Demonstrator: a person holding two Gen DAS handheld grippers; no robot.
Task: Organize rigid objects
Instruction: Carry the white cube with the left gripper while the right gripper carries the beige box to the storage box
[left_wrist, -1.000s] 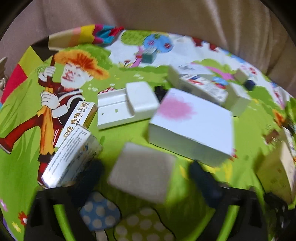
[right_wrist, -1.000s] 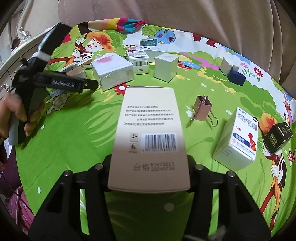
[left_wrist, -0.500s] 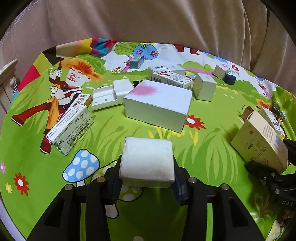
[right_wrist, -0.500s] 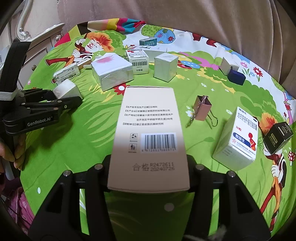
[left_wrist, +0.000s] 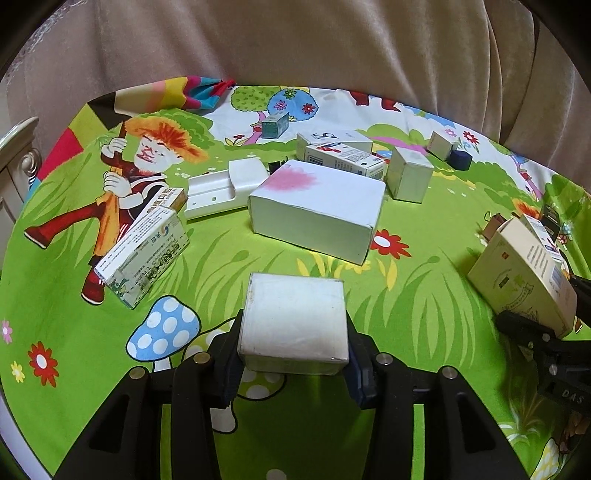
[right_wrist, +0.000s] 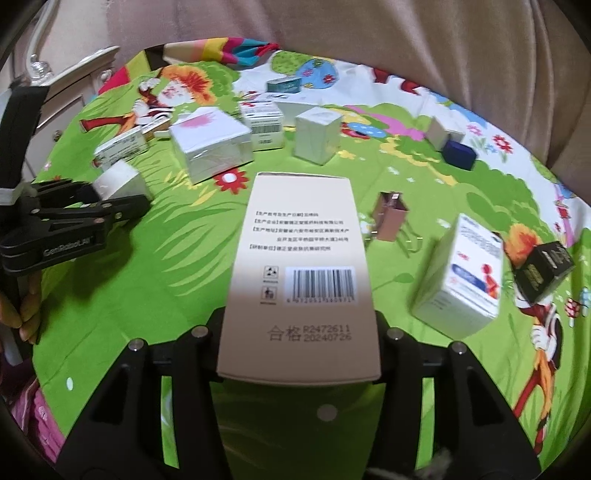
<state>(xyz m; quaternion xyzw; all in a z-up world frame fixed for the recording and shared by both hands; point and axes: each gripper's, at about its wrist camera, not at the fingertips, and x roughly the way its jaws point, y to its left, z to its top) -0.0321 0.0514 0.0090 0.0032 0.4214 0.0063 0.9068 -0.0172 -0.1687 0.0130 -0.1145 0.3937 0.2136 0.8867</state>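
Since half a second ago, barely anything is shifted on the left side, while the right view is swung a bit and blurred. Everything is spread over a worktop (left_wrist: 424, 306) covered with a cartoon cloth. Biggest thing on it: a white box with a pink smudge (left_wrist: 317, 201), laid flat near the middle. Next, a beige barcode carton (right_wrist: 301, 277) is clamped between the jaws of the right hand-held gripper (right_wrist: 299, 343), lifted clear of the cloth. A small white box (left_wrist: 293, 325) is pinched firmly by the left hand-held gripper (left_wrist: 293, 354), also off the surface. A green-and-white medicine box (left_wrist: 144, 254) is lying tilted to the left. A blue-and-white carton (right_wrist: 465, 280) is seen standing at right, with a brown binder clip (right_wrist: 389, 221) beside it.
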